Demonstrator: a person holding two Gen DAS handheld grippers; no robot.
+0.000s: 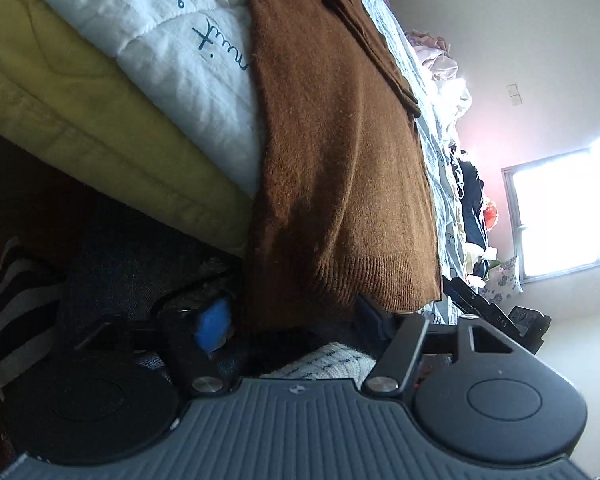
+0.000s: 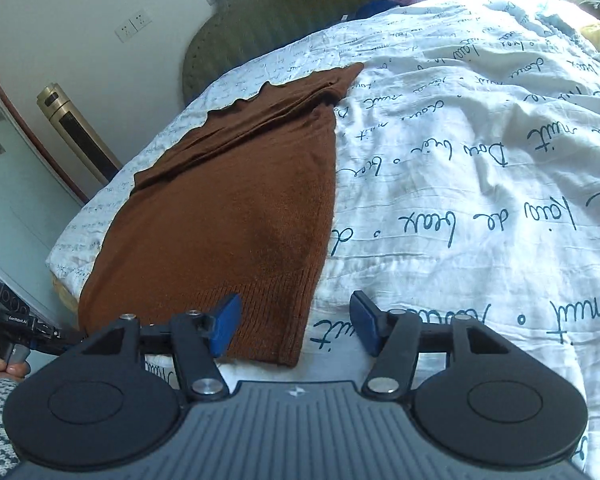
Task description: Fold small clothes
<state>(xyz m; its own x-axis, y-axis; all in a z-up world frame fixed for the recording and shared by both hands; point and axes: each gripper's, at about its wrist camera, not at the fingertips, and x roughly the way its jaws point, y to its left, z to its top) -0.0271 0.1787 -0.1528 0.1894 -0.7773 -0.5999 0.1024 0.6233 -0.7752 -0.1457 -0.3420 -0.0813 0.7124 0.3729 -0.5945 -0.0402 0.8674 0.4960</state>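
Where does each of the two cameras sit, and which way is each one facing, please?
Left wrist: on the left gripper, rolled sideways at the bed's edge, looking along the brown sweater towards a window; open jaws.
Right wrist: on the right gripper, above the near edge, looking across the printed quilt towards the headboard; open jaws astride the sweater's hem corner, a hand at lower left.
Shared: the sweater and quilt; each view shows the other gripper.
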